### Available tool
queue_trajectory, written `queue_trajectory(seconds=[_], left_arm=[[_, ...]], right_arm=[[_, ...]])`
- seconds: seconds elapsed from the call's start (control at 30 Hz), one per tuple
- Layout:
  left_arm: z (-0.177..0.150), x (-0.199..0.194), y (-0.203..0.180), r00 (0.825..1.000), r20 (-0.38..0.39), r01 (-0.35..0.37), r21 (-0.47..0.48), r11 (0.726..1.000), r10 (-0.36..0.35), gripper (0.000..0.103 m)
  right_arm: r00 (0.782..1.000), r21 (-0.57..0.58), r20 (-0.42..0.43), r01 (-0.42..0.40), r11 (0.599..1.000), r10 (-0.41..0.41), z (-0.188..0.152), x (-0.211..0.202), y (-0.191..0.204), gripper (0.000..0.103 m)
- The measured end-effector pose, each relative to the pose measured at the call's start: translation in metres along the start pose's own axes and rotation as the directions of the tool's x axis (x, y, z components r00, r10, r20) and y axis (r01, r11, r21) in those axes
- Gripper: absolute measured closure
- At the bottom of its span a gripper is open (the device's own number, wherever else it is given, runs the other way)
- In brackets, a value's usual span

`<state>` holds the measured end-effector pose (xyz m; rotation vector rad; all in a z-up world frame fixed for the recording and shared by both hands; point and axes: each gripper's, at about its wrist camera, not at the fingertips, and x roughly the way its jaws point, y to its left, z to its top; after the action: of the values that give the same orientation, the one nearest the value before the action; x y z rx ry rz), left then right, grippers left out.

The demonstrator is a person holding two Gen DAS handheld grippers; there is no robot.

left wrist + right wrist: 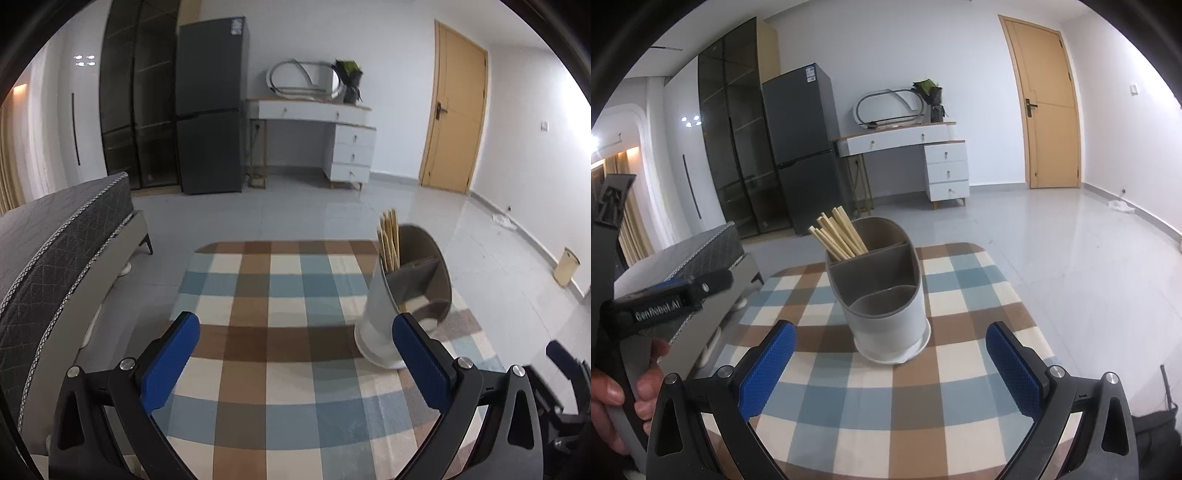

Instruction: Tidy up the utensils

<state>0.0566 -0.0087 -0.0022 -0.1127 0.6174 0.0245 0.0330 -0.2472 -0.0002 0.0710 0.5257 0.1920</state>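
A checked-cloth bench (960, 369) carries a grey utensil holder (886, 310) at twelve o'clock of the right hand-held gripper (890, 363); chopsticks (838, 236) fill its far compartment; both hand-held grippers, left (295, 360) included, gape empty; no loose utensils show, so look before reaching.

Left gripper (295, 363) spread wide over checked cloth (280, 332); utensil holder (402, 295) (chopsticks (389, 240) inside) beside right finger.
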Motion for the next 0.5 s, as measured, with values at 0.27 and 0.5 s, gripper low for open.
queue_trajectory(seconds=[0.27, 0.5], left_arm=[[0.0010, 0.0027, 0.0001, 1.000, -0.004, 0.018, 0.001, 1.000, -0.018, 0.002], [0.0003, 0.0035, -0.0002, 0.999, 0.002, 0.033, 0.000, 0.999, -0.033, 0.002]], right_arm=[[1.000, -0.005, 0.003, 0.007, 1.000, -0.007, -0.0002, 0.0002, 0.0013, 0.000], [1.000, -0.011, -0.001, 0.008, 1.000, -0.008, -0.0003, 0.0009, 0.0026, 0.000]])
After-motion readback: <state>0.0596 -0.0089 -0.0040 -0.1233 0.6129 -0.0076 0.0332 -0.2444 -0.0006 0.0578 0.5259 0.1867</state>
